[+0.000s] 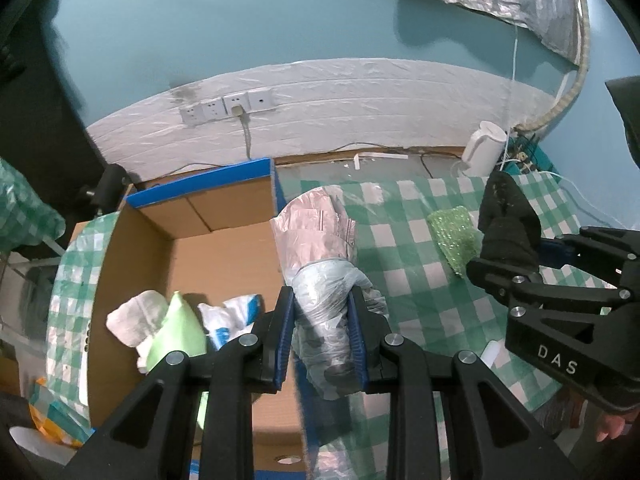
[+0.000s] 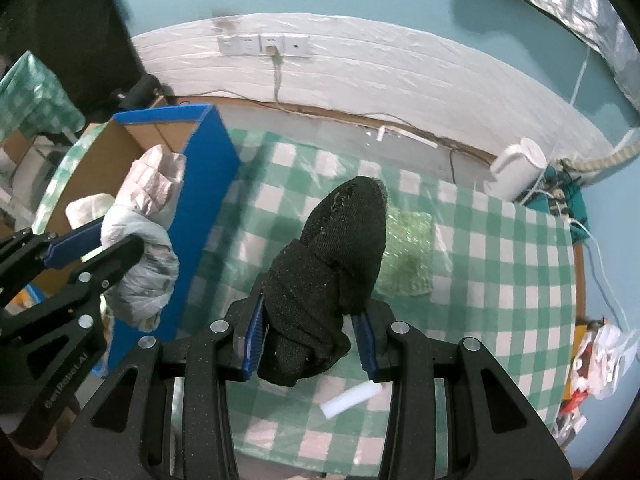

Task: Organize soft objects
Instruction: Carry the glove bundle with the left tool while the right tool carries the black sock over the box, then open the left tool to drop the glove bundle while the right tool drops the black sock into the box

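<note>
My left gripper (image 1: 322,308) is shut on a crumpled plastic bag bundle (image 1: 320,264), pale blue and pinkish, held over the right wall of the open cardboard box (image 1: 224,248). The bundle also shows in the right wrist view (image 2: 140,240). My right gripper (image 2: 312,320) is shut on a rolled black sock (image 2: 336,248), held above the green checked tablecloth (image 2: 500,280). The sock also shows in the left wrist view (image 1: 508,228). Inside the box lie a white cloth (image 1: 136,316), a green item (image 1: 178,336) and a white-and-blue bag (image 1: 228,316).
A green bubble-wrap piece (image 2: 408,256) lies on the cloth beyond the sock. A small white foam strip (image 2: 352,398) lies near the front. A white kettle (image 2: 516,168) stands at the back right by cables. Wall sockets (image 2: 264,44) sit behind. Red-and-white packaging (image 2: 592,360) lies far right.
</note>
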